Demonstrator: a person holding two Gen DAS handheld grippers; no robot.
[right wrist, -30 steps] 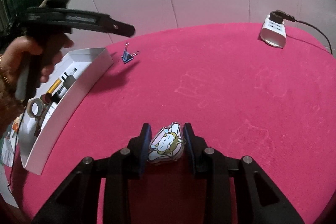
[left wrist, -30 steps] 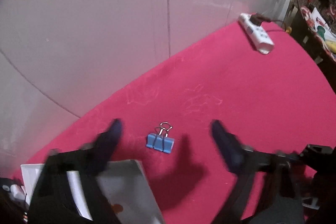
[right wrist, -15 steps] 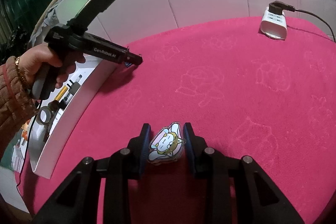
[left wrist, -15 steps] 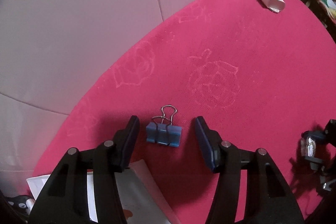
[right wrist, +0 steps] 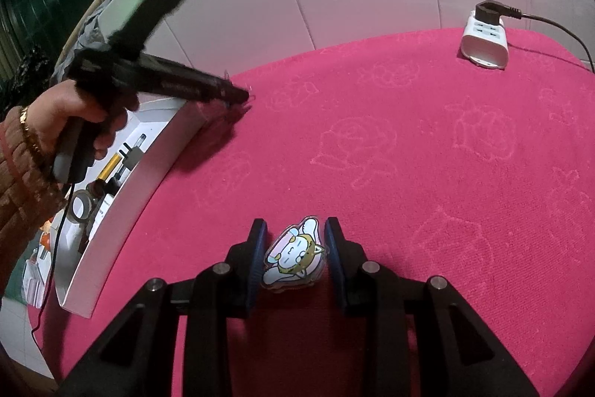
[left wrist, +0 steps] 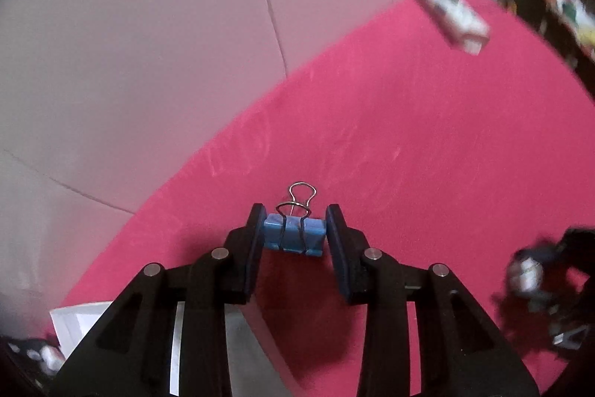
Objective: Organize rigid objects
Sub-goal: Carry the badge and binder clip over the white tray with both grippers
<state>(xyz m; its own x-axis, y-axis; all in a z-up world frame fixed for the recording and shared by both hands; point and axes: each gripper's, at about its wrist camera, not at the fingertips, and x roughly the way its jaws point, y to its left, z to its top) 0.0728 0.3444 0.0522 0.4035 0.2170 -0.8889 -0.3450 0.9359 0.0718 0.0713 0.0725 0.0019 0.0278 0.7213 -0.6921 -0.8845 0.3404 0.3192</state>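
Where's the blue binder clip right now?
In the left wrist view the blue binder clip sits low centre on the pink cloth, between the closing jaws of the left gripper, just past the white box corner.

Light: dim indoor, soft, from above; cloth [right wrist: 427,173] evenly lit, pink cast on the floor [left wrist: 130,62].
Shadows: dark patch on the cloth under the left gripper [left wrist: 294,229]; soft shadow under the right gripper [right wrist: 293,252]; faint shadow beside the tray [right wrist: 122,211].
Glare: small green speck in the left view's upper left; no harsh reflections.
Blur: left view smeared at its right side, power strip [left wrist: 452,15] streaked; clip [left wrist: 293,235] sharp. In the right view the hand [right wrist: 70,110] is motion-blurred.
Distortion: strong fisheye, cloth edge bowed, black vignette in the corners.
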